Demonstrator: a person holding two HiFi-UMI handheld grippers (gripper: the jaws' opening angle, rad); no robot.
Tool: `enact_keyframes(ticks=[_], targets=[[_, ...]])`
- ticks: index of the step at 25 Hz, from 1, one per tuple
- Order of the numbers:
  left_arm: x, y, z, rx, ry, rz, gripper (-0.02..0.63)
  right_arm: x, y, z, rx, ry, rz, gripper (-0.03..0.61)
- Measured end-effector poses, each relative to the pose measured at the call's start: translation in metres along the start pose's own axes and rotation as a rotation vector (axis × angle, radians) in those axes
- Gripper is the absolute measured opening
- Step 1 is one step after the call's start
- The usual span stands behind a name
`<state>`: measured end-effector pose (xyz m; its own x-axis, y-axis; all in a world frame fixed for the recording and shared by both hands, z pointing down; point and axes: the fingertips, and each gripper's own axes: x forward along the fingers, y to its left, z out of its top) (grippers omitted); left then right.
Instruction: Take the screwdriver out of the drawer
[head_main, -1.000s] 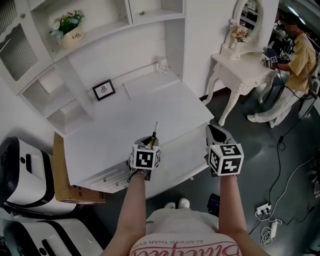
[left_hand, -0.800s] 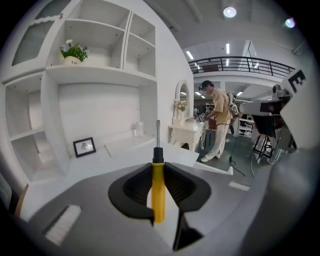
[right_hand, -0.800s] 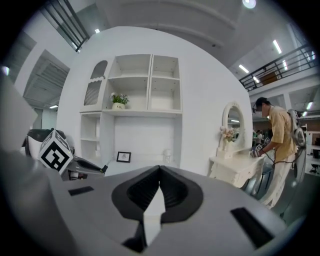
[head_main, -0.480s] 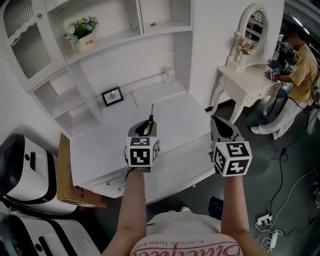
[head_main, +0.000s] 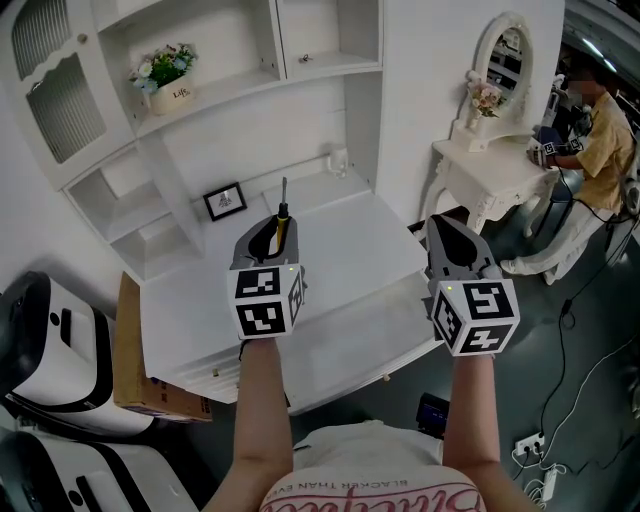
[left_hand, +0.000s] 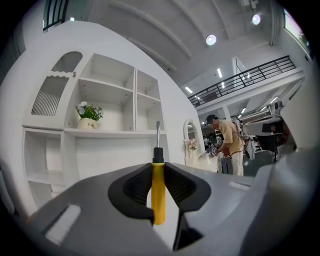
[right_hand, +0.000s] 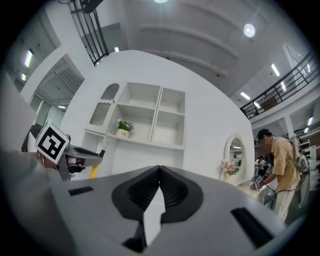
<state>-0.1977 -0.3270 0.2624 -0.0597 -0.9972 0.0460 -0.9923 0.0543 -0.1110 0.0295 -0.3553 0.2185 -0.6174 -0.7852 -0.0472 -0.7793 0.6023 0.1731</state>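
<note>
The white flower pot (head_main: 178, 95) on the shelf bears a short dark word that looks like "Life"; the person's shirt (head_main: 360, 448) carries red print, seen upside down, of which "THAN EVER" is legible. The larger script beside it cannot be made out.

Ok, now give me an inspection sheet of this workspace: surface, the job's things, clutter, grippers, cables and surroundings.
Surface: white desk, top mostly bare.
Job's things: screwdriver, yellow handle, held above the desk with its shaft pointing up.
Clutter: framed picture at the desk's back; flower pot on a shelf; cardboard box beside the desk.
Grippers: left gripper shut on the screwdriver's handle; right gripper shut, nothing between its jaws.
Cables: power strip on the floor at the right, with cords around it.
Surroundings: dressing table with an oval mirror; a person beside it.
</note>
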Motion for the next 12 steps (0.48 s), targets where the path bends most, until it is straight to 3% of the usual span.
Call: enact_keyframes(ticks=[12], targets=[[-0.035,0.026,0.059,0.073,-0.208,0.056,0.084,-0.008,-0.011,0.031,-0.008,-0.104,-0.028,0.006]])
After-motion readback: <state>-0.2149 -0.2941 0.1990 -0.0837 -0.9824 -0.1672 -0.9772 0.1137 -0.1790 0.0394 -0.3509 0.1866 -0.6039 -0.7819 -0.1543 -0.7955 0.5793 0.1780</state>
